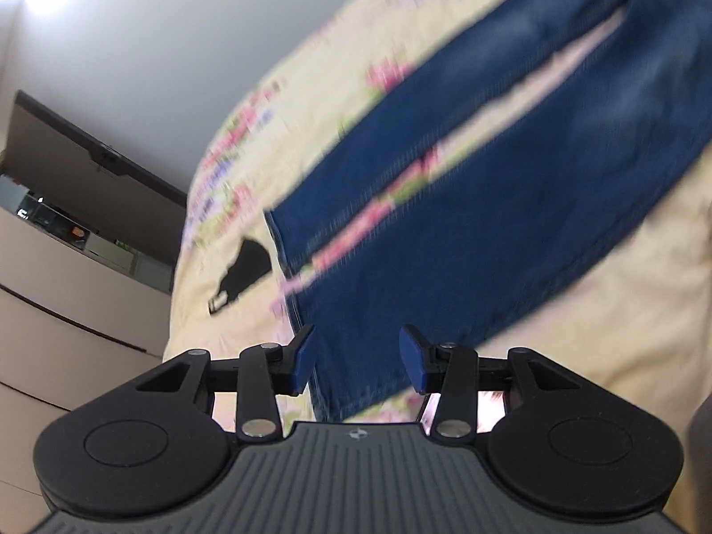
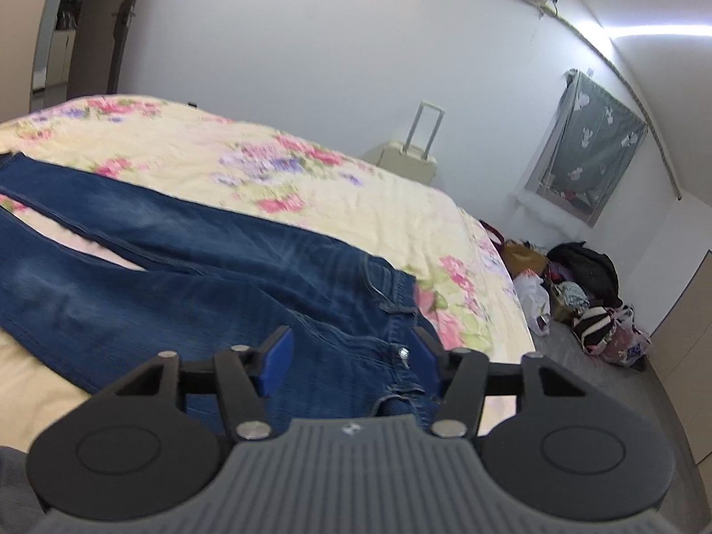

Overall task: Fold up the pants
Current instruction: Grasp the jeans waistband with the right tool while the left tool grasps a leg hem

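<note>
In the left wrist view, the left gripper (image 1: 356, 358) is seen at the lower centre of the frame, its blue pads parted about halfway with nothing pinched; a leg hem of the jeans (image 1: 467, 204) lies between and beyond them. In the right wrist view, the right gripper (image 2: 351, 362) is likewise half open and empty, poised over the waistband near the button (image 2: 404, 353). The jeans are spread flat on the bed (image 2: 311, 187), legs slightly apart, running from lower centre to upper right in the left view and from centre to left edge in the right view. For a clean fold, hem and waistband would best be pinched through both layers at matching edges and lifted together, so the legs stay aligned. A small black object (image 1: 247, 269) lies on the bed at centre left of the left view, just beside the hem, and might be snagged. A suitcase (image 2: 411, 158) and a pile of bags (image 2: 578, 293) are seen beyond the bed at right, well clear.
</note>
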Demonstrator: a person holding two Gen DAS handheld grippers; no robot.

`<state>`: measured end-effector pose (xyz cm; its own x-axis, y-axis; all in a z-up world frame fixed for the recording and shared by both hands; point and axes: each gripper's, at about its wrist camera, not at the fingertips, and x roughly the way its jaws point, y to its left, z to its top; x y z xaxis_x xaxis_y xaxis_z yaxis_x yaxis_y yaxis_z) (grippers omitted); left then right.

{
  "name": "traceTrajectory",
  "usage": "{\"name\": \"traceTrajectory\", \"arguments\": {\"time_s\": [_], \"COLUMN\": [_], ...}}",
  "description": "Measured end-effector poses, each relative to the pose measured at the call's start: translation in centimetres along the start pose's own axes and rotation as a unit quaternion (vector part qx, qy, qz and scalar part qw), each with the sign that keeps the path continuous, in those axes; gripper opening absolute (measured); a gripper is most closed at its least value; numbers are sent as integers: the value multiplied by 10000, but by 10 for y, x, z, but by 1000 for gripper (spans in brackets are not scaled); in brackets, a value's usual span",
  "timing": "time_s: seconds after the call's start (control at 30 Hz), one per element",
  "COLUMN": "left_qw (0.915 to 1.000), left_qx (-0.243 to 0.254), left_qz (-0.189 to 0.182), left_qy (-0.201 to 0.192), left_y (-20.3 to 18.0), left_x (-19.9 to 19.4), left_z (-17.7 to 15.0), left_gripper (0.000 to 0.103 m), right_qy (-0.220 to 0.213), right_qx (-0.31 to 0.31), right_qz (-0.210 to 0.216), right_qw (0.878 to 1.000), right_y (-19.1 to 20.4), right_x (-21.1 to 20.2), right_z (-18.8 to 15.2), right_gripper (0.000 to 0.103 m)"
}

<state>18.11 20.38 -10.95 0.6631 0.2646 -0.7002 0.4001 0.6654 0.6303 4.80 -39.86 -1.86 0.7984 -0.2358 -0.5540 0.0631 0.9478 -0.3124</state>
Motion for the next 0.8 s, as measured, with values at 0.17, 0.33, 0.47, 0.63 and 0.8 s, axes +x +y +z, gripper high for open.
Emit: {"name": "traceTrajectory", "arguments": {"time_s": [0.17,0.33,0.47,0.63,0.8], "left_qw": [9951,9824,9737,9822,9898], "left_qx": [776,1608,1991,1464,469], "left_qz": [-2,463,705,731,926], "left_qy": [611,830,857,919,974], "left_y": [-21,-45,-59,-53,-39], "left_x": [62,100,119,118,107], "left_z": [-36,-56,-58,-41,-17], "left_gripper": [52,57,56,27,6], "right_qy": [510,988,1089,1084,1194], "right_qx": [-408,-370,-689,-998,-1751], "right_qz": [-88,-248,-416,-393,-164], "right_qw": [9978,9941,9908,9883,9771], "right_y": [-22,-30,-25,-23,-24], "right_x": [58,112,134,141,147], "right_z": [-14,-43,-63,-79,-102], "right_gripper": [46,46,46,50,53]}}
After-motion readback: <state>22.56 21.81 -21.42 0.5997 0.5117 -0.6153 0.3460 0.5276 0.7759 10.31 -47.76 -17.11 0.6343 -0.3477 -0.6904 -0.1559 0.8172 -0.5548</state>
